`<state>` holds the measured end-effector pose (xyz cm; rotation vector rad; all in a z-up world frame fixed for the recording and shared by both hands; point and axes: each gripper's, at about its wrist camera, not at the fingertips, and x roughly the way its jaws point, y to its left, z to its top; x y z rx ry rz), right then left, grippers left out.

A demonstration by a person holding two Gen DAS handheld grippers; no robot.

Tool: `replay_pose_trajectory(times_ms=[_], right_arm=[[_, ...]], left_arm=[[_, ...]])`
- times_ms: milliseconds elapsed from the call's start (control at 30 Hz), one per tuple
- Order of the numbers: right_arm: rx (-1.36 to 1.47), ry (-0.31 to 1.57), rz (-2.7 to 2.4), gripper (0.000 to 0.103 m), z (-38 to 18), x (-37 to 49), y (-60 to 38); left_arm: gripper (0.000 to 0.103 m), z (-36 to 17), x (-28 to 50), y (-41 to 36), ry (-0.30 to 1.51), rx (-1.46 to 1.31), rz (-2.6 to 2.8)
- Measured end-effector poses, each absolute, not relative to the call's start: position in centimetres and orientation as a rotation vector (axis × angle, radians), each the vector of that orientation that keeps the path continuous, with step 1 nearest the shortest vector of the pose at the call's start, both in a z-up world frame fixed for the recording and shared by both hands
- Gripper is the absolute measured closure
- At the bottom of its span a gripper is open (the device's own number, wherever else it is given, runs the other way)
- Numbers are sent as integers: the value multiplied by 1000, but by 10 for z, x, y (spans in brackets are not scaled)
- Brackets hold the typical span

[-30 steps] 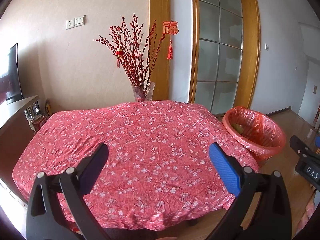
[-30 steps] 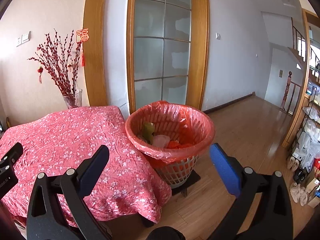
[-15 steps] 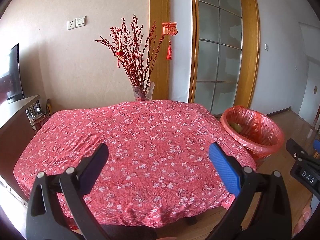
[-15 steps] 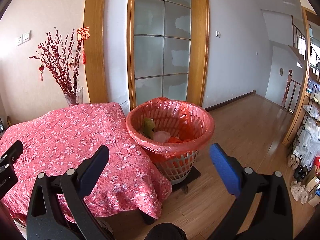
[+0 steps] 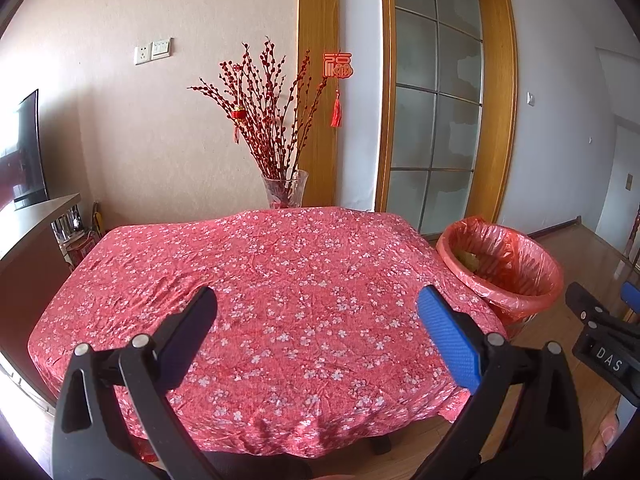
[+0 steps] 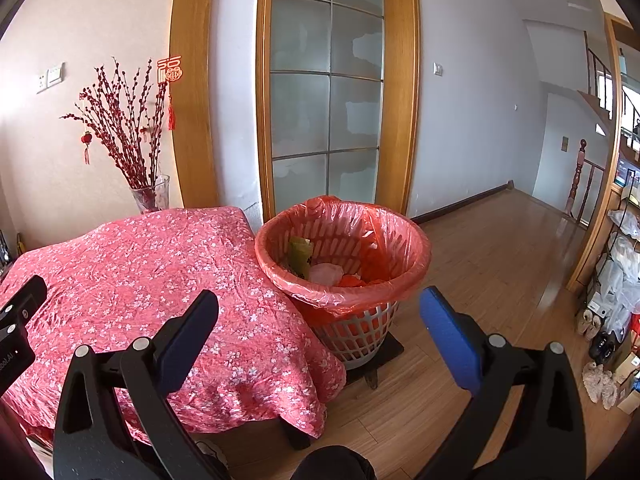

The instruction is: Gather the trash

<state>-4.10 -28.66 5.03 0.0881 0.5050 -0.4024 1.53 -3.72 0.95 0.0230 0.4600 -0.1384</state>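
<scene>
Two handheld grippers face a table w/ a red flowered tablecloth (image 5: 280, 300). Left gripper (image 5: 316, 320) hovers above the near edge of the table, its two fingers spread wide apart, nothing between them. Right gripper (image 6: 320, 316) hovers off the table's right corner, fingers also spread wide, empty.

The bin (image 6: 344, 256), a white plastic basket lined w/ a red bag, stands on the wood floor (image 6: 500, 264) just beside the table's right side, on a dark mat. Trash (image 6: 324, 268) is already inside: a green-yellow wrapper, something pale pink, some orange bits. No loose trash shows on the tablecloth in either view; the top looks bare except a glass vase (image 5: 284, 188) of red branches at the far edge, by the wall.

Judgement: task looks done or nearly so, unless more trash sits out of view.

What could go wrong:
- Reaching far across the table could knock the vase; it's tall, top-heavy w/ long branches, and glass.
- A finger dragged low could snag the wrinkled cloth and pull it, vase incl.
- The bag's rim is loosely folded over the basket; a finger catching it could pull the liner in or tip the light basket.
- Right gripper sits close to the left one's edge of view, so the two could bump if both swing toward the bin.
</scene>
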Motion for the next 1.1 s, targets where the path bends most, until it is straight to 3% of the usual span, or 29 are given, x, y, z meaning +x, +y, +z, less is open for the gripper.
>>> replay_pose_trajectory(times_ms=[1100], right_arm=[[92, 513, -399, 3, 46, -40, -287]], left_arm=[[5, 5, 17, -37, 474, 22, -138]])
